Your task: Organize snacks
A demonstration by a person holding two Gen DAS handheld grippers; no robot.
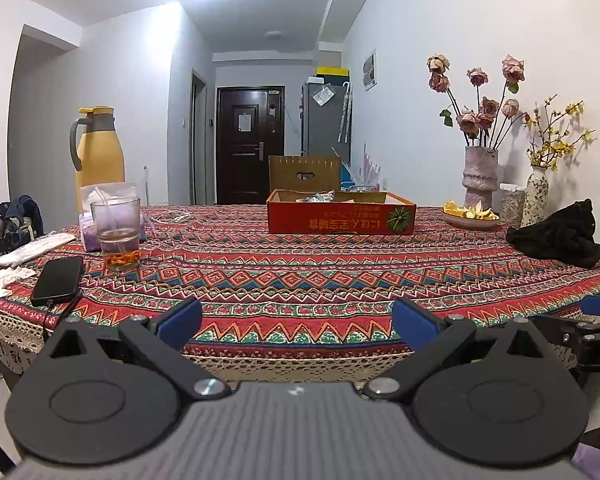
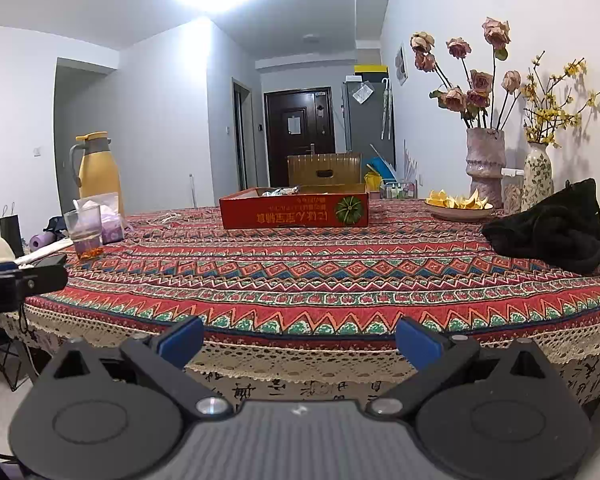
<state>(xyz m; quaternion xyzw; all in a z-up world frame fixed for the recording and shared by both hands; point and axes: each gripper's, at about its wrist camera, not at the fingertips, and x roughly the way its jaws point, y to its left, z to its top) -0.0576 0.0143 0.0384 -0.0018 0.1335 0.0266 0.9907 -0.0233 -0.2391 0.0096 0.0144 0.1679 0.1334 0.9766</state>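
**Both grippers wide apart at the near table edge, snack box far across**

At the near edge of the table, the left gripper (image 1: 296, 320) hangs with its blue-padded fingers (image 1: 180, 322) spread wide and nothing between them. The right gripper (image 2: 299, 334) sits the same way, released and empty, just short of the lace trim of the patterned tablecloth (image 2: 300, 276). Each gripper shows at the margin of the other's view, so the two are side by side.

Far across the cloth, toward the middle of the back edge, lies the shallow red cardboard box (image 1: 341, 216) with a green melon picture on its front wall. Silvery snack wrappers (image 1: 319, 197) poke above its rim; how many there are cannot be told. Behind the box a slatted wooden chair back (image 1: 305, 173) rises.

On the left side stand a yellow thermos jug (image 1: 99, 148), a clear glass (image 1: 115, 220) with a little amber liquid, and a purple tissue pack (image 1: 88, 232) touching the glass from behind. A black phone (image 1: 58, 280) lies flat nearer the edge, with white crumpled papers (image 1: 0, 280) beside it.

On the right, a plate of yellow peel pieces (image 1: 471, 214) sits near a pink vase of dried roses (image 1: 480, 176) and a floral vase with yellow sprigs (image 1: 537, 196). A heap of black fabric (image 1: 556, 236) rests in front of them.
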